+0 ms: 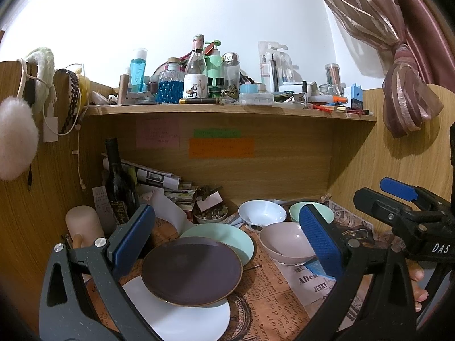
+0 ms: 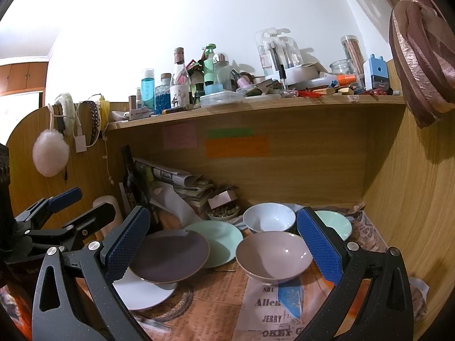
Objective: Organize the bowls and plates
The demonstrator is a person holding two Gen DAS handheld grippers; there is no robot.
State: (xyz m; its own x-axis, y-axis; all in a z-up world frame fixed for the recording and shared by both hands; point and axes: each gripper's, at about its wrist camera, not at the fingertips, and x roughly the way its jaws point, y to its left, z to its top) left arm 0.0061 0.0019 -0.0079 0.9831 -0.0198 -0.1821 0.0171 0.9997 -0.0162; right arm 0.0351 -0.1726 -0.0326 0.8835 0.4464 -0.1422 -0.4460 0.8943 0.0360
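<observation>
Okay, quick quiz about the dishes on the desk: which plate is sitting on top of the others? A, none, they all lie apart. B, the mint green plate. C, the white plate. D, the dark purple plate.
D: the dark purple plate overlaps the white plate at its near edge and the mint green plate at its far edge, resting above both.

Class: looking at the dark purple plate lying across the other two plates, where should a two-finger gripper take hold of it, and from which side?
Grip the purple plate by its near rim, coming in low from the front. It rests tilted on the white plate and green plate, so that edge stands raised, leaving room for a finger beneath.
</observation>
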